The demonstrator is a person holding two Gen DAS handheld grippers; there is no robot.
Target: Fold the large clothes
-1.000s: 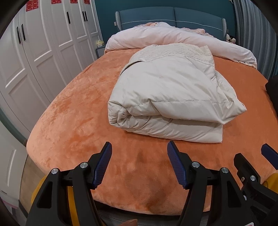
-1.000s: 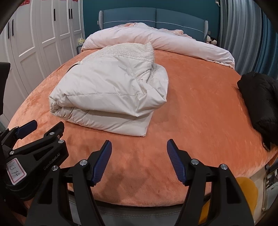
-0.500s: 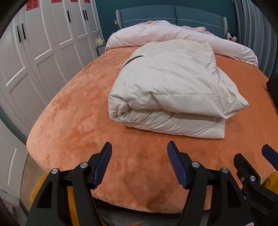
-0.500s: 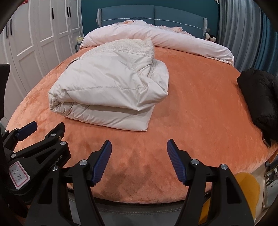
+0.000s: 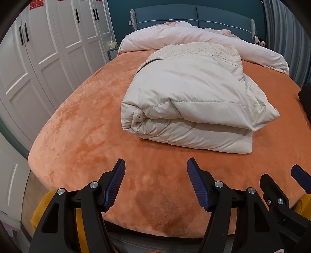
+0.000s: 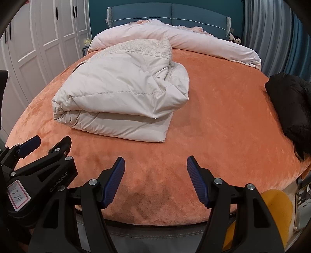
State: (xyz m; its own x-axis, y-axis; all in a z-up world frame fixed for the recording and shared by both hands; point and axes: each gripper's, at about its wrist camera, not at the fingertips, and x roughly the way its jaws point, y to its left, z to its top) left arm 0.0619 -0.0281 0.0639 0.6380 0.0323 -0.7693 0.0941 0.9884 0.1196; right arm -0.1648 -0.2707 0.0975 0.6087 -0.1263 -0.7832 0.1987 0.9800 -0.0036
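Observation:
A cream padded coat [image 5: 190, 101] [image 6: 124, 99] lies folded into a thick bundle on the orange bed cover [image 5: 81, 124] [image 6: 223, 120], its fleecy lining showing at the far end. My left gripper [image 5: 155, 175] hovers open over the bed's near edge, short of the coat, nothing between its blue pads. My right gripper [image 6: 155, 173] is open too, beside it and equally empty. The left gripper [image 6: 37, 149] also shows at the lower left of the right wrist view.
A black garment [image 6: 291, 109] lies at the bed's right edge. A pale pink duvet [image 5: 194, 39] is bunched along the blue headboard [image 5: 194, 15]. White wardrobe doors [image 5: 48, 48] line the left wall. Grey curtains [image 6: 272, 39] hang on the right.
Both views have tilted slightly, so the coat sits a little lower in frame. The coat itself and both jaws are unchanged.

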